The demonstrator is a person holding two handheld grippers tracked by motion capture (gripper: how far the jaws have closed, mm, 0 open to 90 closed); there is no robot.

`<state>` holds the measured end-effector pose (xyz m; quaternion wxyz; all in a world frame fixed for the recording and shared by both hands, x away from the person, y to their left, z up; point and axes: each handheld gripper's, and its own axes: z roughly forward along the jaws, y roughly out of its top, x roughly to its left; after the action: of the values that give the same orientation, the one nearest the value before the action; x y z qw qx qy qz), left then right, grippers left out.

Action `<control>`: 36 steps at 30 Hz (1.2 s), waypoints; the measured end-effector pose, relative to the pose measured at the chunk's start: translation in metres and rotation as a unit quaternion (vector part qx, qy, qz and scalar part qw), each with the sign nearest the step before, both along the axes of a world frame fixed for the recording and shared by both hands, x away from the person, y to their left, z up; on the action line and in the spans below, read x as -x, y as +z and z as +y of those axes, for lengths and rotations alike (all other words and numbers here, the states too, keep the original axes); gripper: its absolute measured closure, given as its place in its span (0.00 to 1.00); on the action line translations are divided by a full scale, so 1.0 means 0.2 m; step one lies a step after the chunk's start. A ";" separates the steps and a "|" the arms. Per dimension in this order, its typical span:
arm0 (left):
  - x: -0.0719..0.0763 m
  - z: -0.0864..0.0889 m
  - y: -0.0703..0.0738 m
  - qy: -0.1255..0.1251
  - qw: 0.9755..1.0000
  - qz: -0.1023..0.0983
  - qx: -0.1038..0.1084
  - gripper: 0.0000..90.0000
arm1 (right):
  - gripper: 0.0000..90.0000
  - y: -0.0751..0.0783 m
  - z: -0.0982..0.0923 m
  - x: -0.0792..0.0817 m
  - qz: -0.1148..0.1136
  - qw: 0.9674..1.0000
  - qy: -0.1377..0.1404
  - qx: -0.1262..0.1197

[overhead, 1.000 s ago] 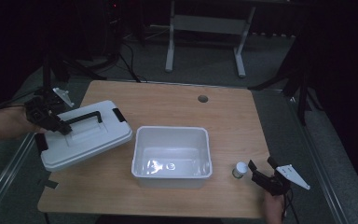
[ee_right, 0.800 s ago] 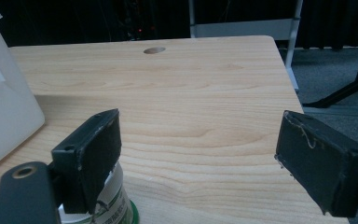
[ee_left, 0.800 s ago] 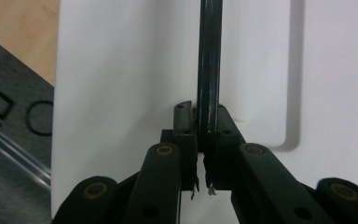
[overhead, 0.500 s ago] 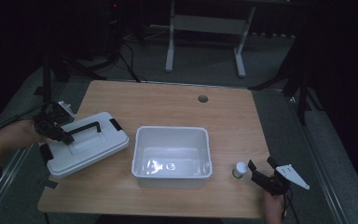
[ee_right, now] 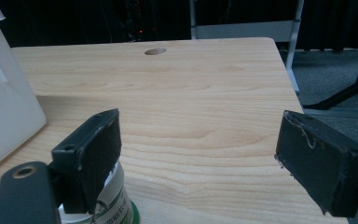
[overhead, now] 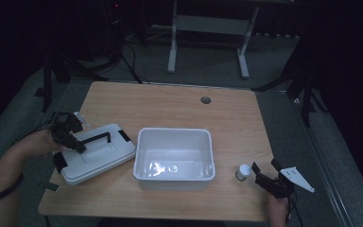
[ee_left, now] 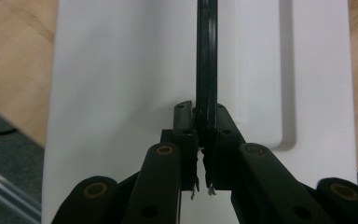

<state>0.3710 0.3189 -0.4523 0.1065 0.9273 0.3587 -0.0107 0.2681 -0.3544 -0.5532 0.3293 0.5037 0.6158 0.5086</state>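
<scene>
left gripper (ee_left: 204,140) clamped on lid handle (ee_left: 206,56) | right gripper (ee_right: 198,154) jaws apart | bin (overhead: 175,142) holds nothing

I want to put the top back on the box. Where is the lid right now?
In the high view the lid lies on the table's left side, just left of the white tub, with the left gripper clamped on its black handle.

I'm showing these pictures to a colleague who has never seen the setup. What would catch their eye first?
Most likely the white open bin in the middle of the wooden table. Next, the white lid lying at its left, with the left gripper shut on the lid's black handle. At the table's right front edge, the right gripper stands open beside a small white-capped bottle.
</scene>
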 end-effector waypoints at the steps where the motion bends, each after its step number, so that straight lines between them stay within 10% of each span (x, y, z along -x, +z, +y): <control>1: 0.00 0.00 -0.01 -0.002 1.000 0.007 0.006 0.92 | 0.15 0.00 0.00 0.00 0.000 1.000 0.000 0.000; 21: 0.01 -0.02 -0.20 -0.009 0.999 0.041 -0.009 0.92 | 0.15 0.00 0.00 0.00 0.001 1.000 0.000 0.002; 27: 0.00 -0.03 -0.18 0.010 0.999 0.031 0.007 0.60 | 0.15 0.01 -0.01 -0.01 0.006 1.000 0.008 -0.010; 36: 0.01 -0.01 -0.17 0.019 0.999 0.037 0.020 0.47 | 0.15 0.06 -0.04 -0.04 0.044 0.998 0.025 -0.027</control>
<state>0.3694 0.3168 -0.4867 0.1118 0.9171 0.3793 -0.0498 0.2766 -0.3615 -0.5402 0.2756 0.5186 0.6283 0.5103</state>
